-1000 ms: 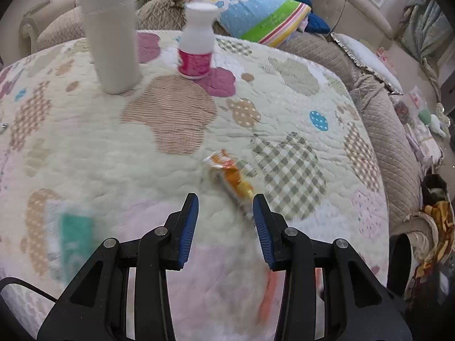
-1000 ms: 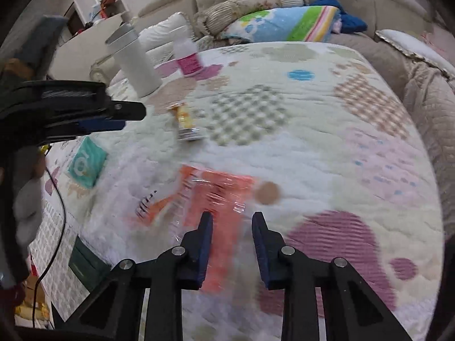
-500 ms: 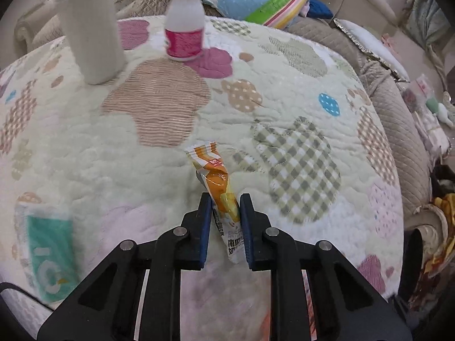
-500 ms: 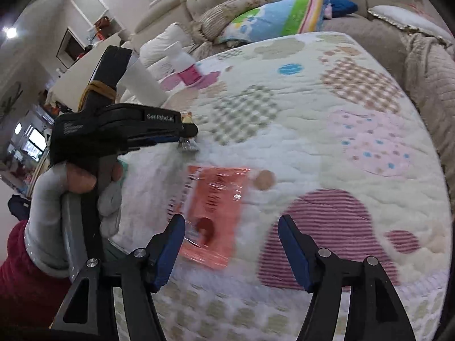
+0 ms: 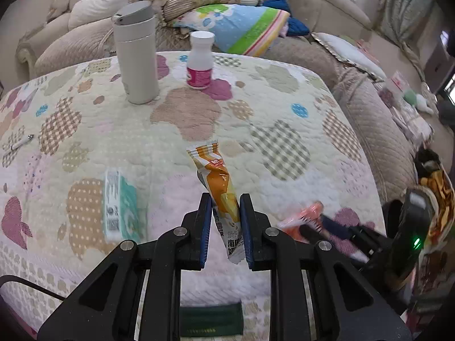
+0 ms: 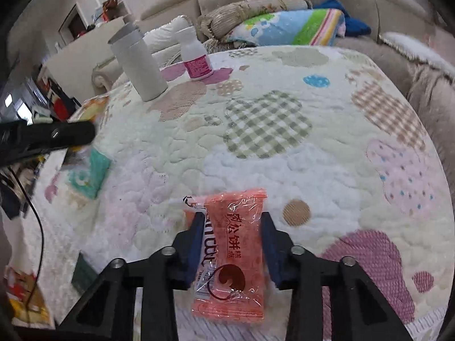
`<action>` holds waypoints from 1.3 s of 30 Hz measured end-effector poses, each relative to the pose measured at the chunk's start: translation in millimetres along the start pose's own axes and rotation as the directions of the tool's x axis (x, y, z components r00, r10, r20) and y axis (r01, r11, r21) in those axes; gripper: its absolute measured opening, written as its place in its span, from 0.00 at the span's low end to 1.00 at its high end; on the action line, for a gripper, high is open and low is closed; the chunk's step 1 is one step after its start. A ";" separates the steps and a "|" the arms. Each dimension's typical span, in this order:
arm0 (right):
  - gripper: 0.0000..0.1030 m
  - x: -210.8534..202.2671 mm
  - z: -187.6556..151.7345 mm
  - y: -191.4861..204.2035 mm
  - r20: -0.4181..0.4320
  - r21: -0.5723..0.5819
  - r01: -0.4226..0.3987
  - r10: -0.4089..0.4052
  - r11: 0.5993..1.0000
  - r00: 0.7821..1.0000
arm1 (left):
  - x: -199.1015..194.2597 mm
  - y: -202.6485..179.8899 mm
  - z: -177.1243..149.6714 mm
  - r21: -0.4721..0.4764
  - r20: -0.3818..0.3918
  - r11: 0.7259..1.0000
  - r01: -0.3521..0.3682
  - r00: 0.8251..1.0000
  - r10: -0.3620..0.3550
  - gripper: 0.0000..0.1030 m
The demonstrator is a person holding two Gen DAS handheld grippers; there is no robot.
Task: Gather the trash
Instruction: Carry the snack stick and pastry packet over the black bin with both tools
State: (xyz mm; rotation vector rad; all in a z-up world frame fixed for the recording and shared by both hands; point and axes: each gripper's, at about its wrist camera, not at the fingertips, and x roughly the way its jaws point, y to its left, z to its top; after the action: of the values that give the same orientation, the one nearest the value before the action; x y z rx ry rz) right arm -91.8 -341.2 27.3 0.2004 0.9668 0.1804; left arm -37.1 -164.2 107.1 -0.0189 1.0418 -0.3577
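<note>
My left gripper [image 5: 225, 227] is shut on an orange-and-white stick wrapper [image 5: 219, 182] and holds it lifted above the quilted table cover [image 5: 119, 130]. My right gripper [image 6: 231, 244] has its jaws around an orange-red snack wrapper [image 6: 233, 244], fingers close on both of its sides; the wrapper lies flat on the cover. That wrapper also shows in the left wrist view [image 5: 301, 218], with the right gripper on it. A teal-and-white packet [image 5: 119, 204] lies at the left of the cover, also seen in the right wrist view [image 6: 88, 176].
A tall white flask [image 5: 136, 54] and a white bottle with a pink label [image 5: 200, 61] stand at the back of the cover. A small white pen-like item [image 5: 21, 143] lies at the far left. A sofa with cushions [image 5: 241, 25] surrounds the back and right.
My left gripper closed on the stick wrapper and lifted it off the cover. My right gripper, wide open half a second ago, has moved onto the orange-red wrapper and narrowed around it.
</note>
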 end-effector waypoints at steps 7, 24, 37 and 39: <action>0.32 -46.0 -12.9 -22.6 0.046 0.027 0.001 -0.003 1.000 0.999 | -6.0 -35.3 -21.6 0.039 -0.004 0.998 0.052 0.999 -0.052 0.17; 0.32 -133.8 -40.3 -88.2 0.155 0.120 0.088 -0.106 0.989 0.982 | -7.3 -151.6 -40.9 0.212 -0.018 0.970 0.116 0.993 -0.115 0.17; 0.32 -174.6 -63.4 -149.1 0.177 0.238 0.160 -0.205 0.958 0.963 | 6.1 -223.1 -49.6 0.316 -0.048 0.935 0.159 0.987 -0.151 0.17; 0.32 -178.7 -66.7 -156.3 0.176 0.253 0.171 -0.219 0.952 0.960 | 8.4 -232.2 -50.2 0.326 -0.052 0.931 0.165 0.986 -0.157 0.17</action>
State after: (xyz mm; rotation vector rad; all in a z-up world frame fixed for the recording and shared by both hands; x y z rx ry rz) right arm -236.6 -529.4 93.8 0.3326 0.7976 -0.1371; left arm -140.9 -377.8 117.0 0.2023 0.9973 -0.6804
